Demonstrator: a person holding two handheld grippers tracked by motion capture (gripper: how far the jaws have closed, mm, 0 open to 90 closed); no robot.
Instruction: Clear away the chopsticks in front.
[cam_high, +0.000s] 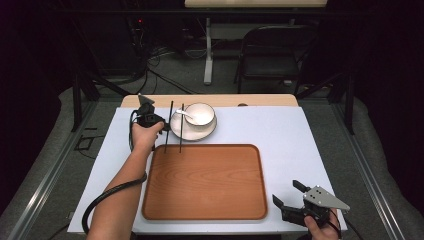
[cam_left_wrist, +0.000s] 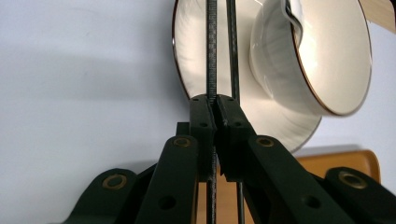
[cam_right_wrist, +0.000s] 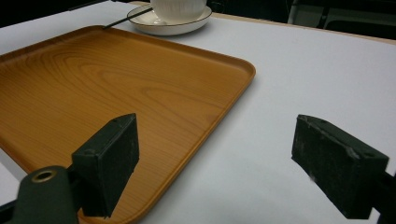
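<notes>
Bright table, dark surroundings, blurred close-ups

Beyond my table stands a dark folding chair (cam_high: 272, 52) at far right, cables (cam_high: 165, 55) trailing across the floor to its left.

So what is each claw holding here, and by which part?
The left claw is shut on one black chopstick, somewhere along its length; the second chopstick lies beside it. The right claw is open, holding nothing.

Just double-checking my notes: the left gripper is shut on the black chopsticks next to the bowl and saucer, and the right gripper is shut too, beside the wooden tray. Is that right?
Not quite. The right gripper is open: the right gripper view shows its jaws standing wide apart with nothing between them, beside the wooden tray. The rest holds: the left gripper is shut on the black chopsticks by the bowl and saucer.
</notes>
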